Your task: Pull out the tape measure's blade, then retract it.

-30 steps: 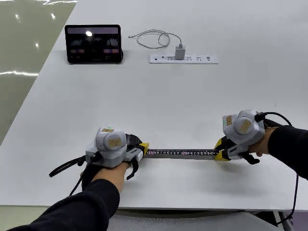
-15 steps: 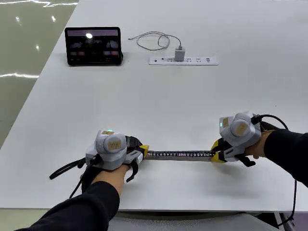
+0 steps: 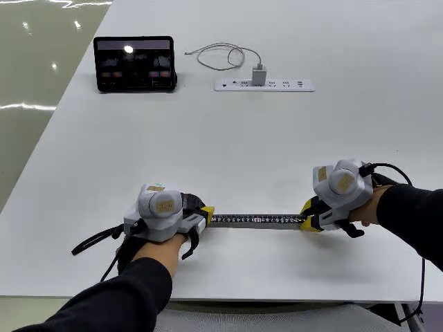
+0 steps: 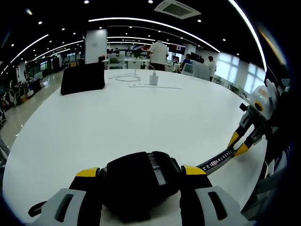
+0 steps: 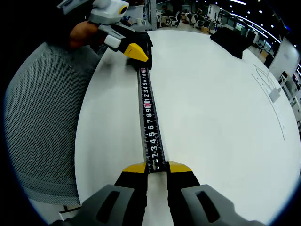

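Both ends held fast

The left gripper (image 3: 203,215) is clenched on the black case (image 4: 141,181), with its yellow-tipped fingers (image 4: 87,172) pressed against either side. In the head view the case sits near the table's (image 3: 242,152) 7 o'clock edge. From the case the blade (image 3: 256,220) runs flat along the tabletop toward 3 o'clock, numbers face up. The right gripper (image 3: 309,220) pinches the blade's far end between its closed fingers (image 5: 136,167), at about 5 o'clock on the table.

In the right gripper view the blade runs away toward 12 o'clock and meets the left gripper and case near the top. In the left gripper view the right gripper sits at 3 o'clock, and the blade slants down from it to the case.

Well apart from all this, on the far side of the table, a dark tablet (image 3: 135,63) stands at 11 o'clock. A white power strip (image 3: 263,84) lies at 12 o'clock with a charger (image 3: 259,75) plugged in, and its cable (image 3: 218,55) loops toward the tablet. A grey mesh chair (image 5: 42,117) sits against the table's near edge.
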The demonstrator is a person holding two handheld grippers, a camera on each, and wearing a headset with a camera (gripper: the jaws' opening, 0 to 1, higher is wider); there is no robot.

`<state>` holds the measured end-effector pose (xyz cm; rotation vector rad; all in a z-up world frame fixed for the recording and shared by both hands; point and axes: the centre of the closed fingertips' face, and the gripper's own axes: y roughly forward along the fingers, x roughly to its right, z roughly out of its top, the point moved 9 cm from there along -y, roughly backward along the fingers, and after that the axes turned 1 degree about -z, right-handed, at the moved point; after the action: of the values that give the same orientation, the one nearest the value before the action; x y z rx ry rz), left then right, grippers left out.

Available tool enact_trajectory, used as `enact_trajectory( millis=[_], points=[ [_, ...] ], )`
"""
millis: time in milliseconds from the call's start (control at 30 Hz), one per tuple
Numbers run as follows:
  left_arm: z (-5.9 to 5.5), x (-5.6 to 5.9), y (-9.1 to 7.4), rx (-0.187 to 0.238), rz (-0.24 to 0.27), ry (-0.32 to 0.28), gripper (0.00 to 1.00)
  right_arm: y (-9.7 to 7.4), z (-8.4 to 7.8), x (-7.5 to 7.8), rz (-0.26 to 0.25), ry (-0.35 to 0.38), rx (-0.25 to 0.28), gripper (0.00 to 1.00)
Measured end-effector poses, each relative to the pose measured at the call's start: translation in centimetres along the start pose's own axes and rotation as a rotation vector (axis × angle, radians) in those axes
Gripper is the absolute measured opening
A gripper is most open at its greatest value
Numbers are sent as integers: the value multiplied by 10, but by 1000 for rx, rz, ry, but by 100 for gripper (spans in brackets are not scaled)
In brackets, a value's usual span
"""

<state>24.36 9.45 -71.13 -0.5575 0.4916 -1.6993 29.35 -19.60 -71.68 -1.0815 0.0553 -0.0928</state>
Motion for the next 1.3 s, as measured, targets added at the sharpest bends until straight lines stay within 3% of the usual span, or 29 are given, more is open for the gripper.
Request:
enact_trajectory(
  millis=[1300],
  points=[
    [0,0,1,-2,0,2,63,8,14,-2,-4,-3,36,11]
  ],
)
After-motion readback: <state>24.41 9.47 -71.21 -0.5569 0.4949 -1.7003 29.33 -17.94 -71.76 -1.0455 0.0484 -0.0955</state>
